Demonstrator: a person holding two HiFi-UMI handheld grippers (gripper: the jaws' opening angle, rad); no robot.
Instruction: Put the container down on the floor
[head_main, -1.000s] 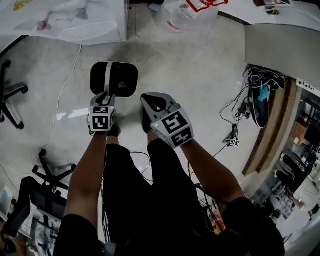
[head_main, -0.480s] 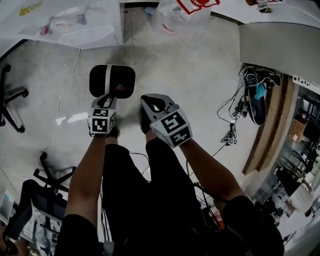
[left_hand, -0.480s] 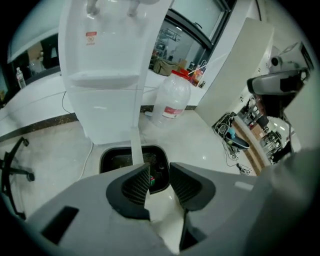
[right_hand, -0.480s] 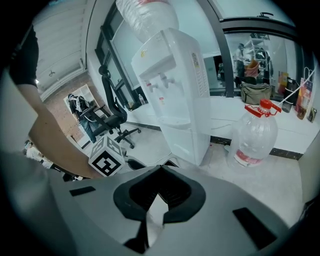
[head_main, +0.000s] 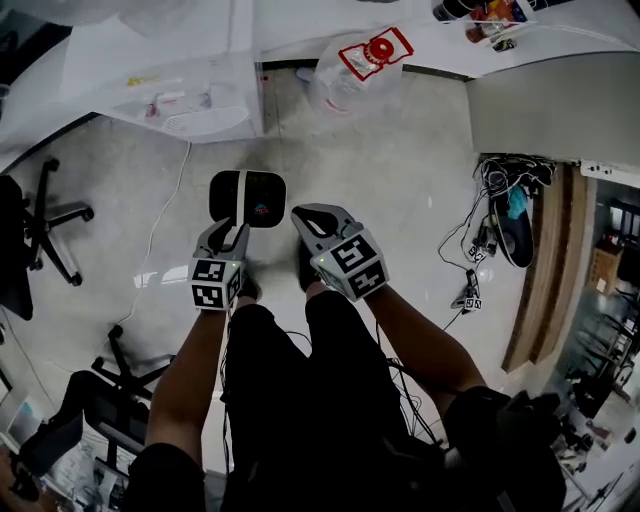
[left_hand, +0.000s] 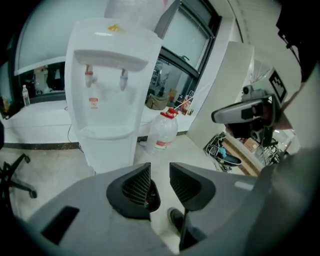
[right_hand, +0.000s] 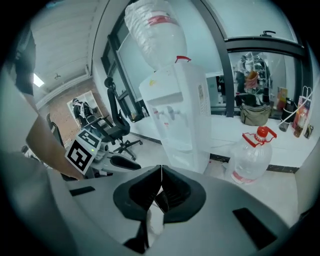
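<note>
Nearest, the right claw is clenched on nothing, beside the left claw, which stands released with floor showing in its gap. Just past the left tips sits the black container, with bare floor around its far edges. Open floor runs ahead to the water dispenser and jug; a chair stands left, cables right

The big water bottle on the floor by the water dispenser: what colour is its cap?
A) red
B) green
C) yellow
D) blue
A: in the right gripper view the water bottle is clear and its cap is red, with a red handle looping over it.
</note>
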